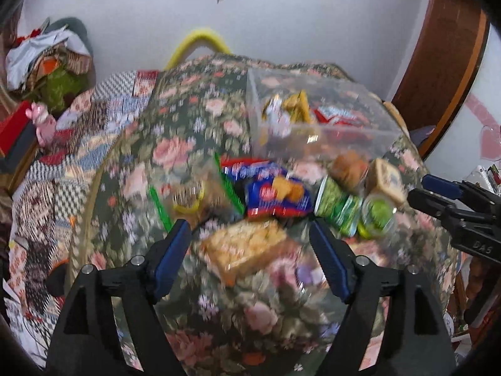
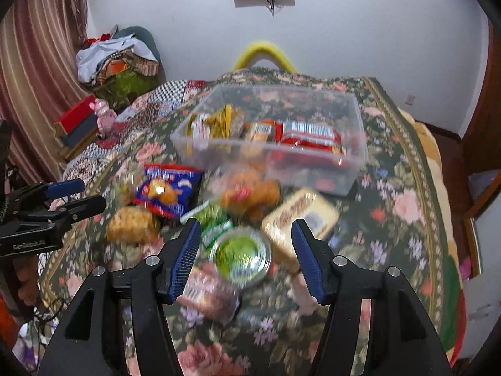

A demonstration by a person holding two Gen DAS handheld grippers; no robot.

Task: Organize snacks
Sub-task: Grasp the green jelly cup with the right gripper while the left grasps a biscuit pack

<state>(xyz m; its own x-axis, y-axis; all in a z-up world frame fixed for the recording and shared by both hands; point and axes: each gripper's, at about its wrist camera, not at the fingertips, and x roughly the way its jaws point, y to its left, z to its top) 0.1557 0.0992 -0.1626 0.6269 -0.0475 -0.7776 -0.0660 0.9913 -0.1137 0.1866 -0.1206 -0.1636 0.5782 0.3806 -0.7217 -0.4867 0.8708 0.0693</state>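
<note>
On the table (image 2: 407, 169), under a flowered cloth, a clear bin (image 2: 350, 156) stands toward the far edge and already holds several packets. The other snacks lie loose in a heap just in front of it, mid-table. This looks like the picking step, with both hands reaching for the next items. The left gripper (image 1: 250, 244) hovers with fingers spread and nothing between them, a yellow cracker pack (image 1: 244, 247) framed in the gap. The right gripper (image 2: 245, 250) is also spread and empty, above a green cup (image 2: 241, 255) beside a tan box (image 2: 297, 219). The next move probably calls for lowering each one, closing on its snack without crushing it, then carrying it to the bin.
</note>
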